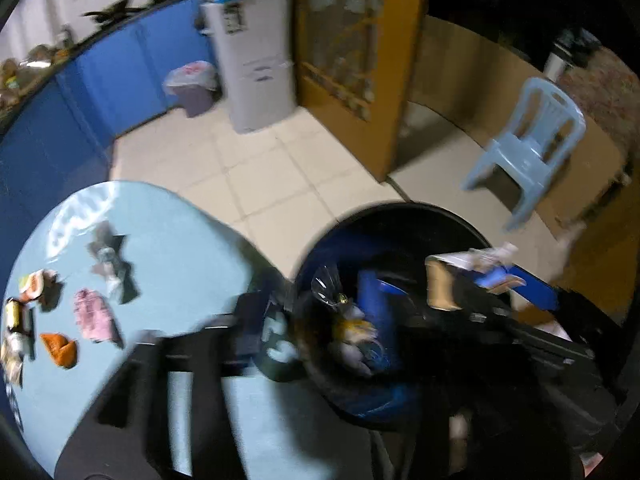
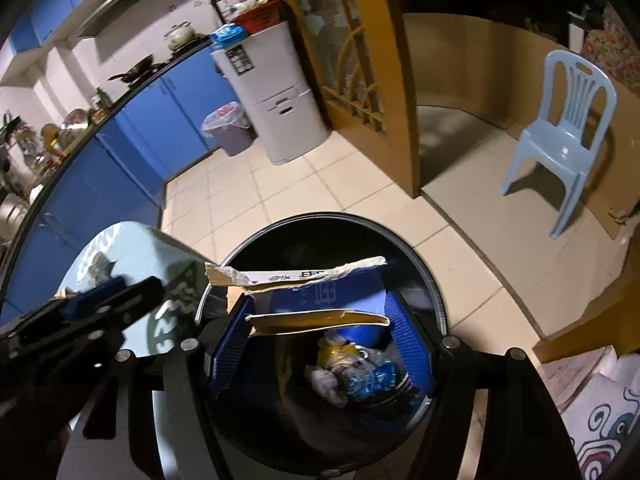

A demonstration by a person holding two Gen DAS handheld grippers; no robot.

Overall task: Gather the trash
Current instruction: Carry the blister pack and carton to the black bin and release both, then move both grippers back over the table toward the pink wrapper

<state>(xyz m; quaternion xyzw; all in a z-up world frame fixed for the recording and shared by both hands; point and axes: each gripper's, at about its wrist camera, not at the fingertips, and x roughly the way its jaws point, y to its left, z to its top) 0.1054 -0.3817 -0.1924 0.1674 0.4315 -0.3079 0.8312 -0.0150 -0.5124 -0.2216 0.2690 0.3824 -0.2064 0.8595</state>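
A black round bin point(image 2: 436, 292) stands on the floor beside a pale blue round table point(image 1: 180, 248). Inside the bin lie a yellow wrapper point(image 2: 340, 350), white crumpled paper and a blue wrapper. My right gripper point(image 2: 320, 344) hangs over the bin, its blue pads point(image 2: 230, 344) shut on a torn, flattened cardboard box point(image 2: 316, 318). My left gripper point(image 1: 340, 320) is blurred and open at the bin's rim; a clear plastic wrapper point(image 1: 328, 288) shows between its spread jaws, not pressed by either. On the table rest an orange wrapper point(image 1: 60, 348), a pink wrapper point(image 1: 94, 314) and several other scraps.
A light blue plastic chair point(image 2: 564, 136) stands on the tiled floor at the right. A grey lined bin point(image 2: 230, 128) sits by a white cabinet point(image 2: 276, 92) and blue kitchen cupboards. A wooden door frame point(image 2: 396, 80) rises behind. Patterned boxes point(image 2: 600, 412) lie at lower right.
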